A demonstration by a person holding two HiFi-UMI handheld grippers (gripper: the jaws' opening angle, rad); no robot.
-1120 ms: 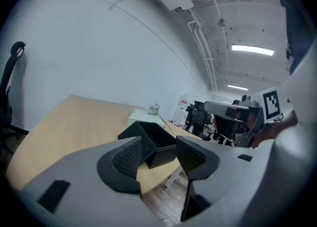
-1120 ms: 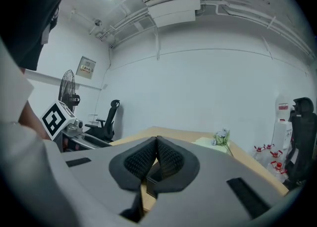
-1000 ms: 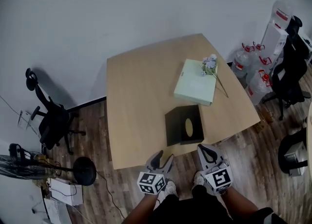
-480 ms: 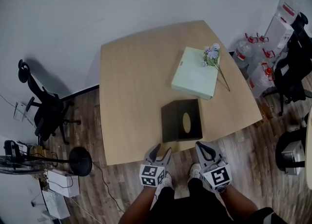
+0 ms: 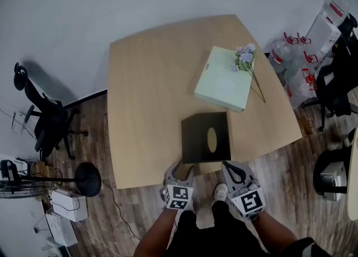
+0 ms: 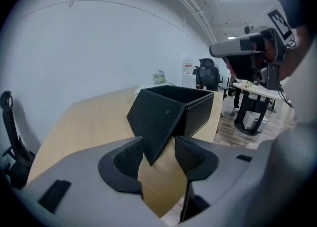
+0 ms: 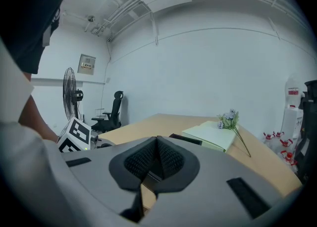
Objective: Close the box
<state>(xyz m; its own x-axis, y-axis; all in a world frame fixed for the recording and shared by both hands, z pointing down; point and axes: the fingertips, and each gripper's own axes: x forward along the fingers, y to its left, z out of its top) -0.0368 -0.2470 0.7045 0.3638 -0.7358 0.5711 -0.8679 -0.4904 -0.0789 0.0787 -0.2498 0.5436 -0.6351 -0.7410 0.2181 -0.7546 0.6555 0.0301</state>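
Box (image 5: pixel 205 137), black and square, sits on the table (image 5: pixel 145 82) close to the front edge, right ahead of the person. Its top is open. A pointed black flap (image 6: pixel 153 122) with a small round button hangs down the near side. The left gripper (image 5: pixel 178 172) is at the table edge, just by the box's near left corner. In the left gripper view the tip of the flap pokes in between the two jaws. The jaws are apart and closing, and the pads do not squeeze the flap. The right gripper (image 5: pixel 234 171) is at the edge too, by the box's near right corner. Its jaws are pressed together with nothing in them. Behind the box, a little apart from it, lies a flat green box (image 5: pixel 224 87). A bunch of pale flowers (image 5: pixel 245 57) rests on its far corner, and the stems run down its right side. A black chair (image 5: pixel 45 121) stands on the wood floor (image 5: pixel 279 166) to the left of the table. Water jugs (image 5: pixel 285 54) stand by the wall on the right.
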